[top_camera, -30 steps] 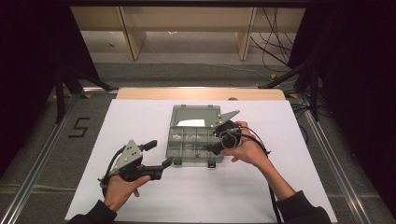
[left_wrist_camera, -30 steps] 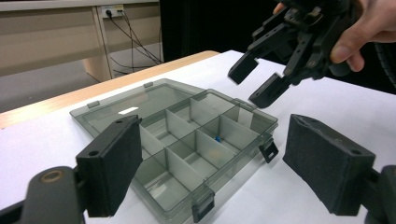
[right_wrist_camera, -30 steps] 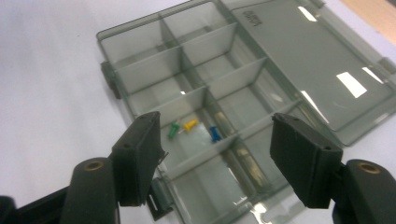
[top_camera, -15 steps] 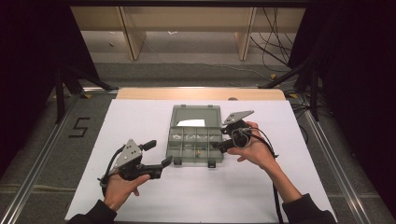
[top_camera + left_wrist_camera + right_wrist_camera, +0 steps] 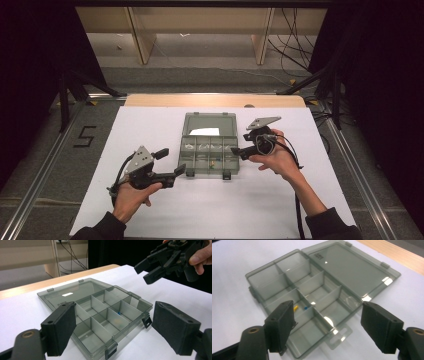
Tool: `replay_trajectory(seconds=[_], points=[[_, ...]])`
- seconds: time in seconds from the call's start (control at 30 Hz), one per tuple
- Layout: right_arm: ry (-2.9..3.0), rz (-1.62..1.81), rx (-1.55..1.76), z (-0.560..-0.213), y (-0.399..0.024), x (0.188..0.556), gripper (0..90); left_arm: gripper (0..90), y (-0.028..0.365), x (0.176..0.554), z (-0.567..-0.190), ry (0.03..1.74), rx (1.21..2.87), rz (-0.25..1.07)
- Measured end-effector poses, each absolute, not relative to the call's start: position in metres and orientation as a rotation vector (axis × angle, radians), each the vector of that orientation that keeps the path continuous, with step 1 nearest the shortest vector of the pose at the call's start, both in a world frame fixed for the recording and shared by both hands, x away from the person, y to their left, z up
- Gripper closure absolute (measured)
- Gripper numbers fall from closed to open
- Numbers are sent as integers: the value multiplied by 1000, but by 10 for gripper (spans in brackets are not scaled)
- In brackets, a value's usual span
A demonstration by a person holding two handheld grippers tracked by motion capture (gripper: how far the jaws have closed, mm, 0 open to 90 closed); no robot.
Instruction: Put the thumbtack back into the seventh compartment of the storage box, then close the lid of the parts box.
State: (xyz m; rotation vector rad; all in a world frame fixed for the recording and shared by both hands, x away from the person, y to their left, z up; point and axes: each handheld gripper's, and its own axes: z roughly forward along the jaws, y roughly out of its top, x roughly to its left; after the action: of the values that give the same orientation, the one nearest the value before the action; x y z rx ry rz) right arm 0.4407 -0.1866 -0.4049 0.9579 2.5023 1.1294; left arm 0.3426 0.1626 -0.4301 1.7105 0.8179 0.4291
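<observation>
White and matte, the table cover filled the middle of the high view, with a strip of pale wooden tabletop showing along its upper edge. At the frame's centre lay the smoky translucent plastic organizer box, a flat rectangle with its hinged lid folded back flat toward the top and thin partition walls cutting the tray into small square compartments. Dark latch tabs stuck out from its lower edge. Two tiny pieces, one yellow and one blue, sat in one compartment.

Lower left of the box, the left gripper of black, angular plastic was held just beside the box's corner, its flat padded jaws standing wide apart and gripping nothing. Right of the box, the right gripper hovered close by the tray's right edge; its jaws had just been opening and stood wide, with nothing between them.
</observation>
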Motion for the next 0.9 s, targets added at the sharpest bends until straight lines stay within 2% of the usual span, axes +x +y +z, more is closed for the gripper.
replay_trajectory(seconds=[0.47, 0.9], points=[[2388, 1235, 1156, -411, -215, 457, 259, 192, 155, 363, -437, 901, 1752, 378], [2383, 1232, 1196, -416, -219, 462, 253, 226, 149, 389, -442, 1004, 1823, 309]])
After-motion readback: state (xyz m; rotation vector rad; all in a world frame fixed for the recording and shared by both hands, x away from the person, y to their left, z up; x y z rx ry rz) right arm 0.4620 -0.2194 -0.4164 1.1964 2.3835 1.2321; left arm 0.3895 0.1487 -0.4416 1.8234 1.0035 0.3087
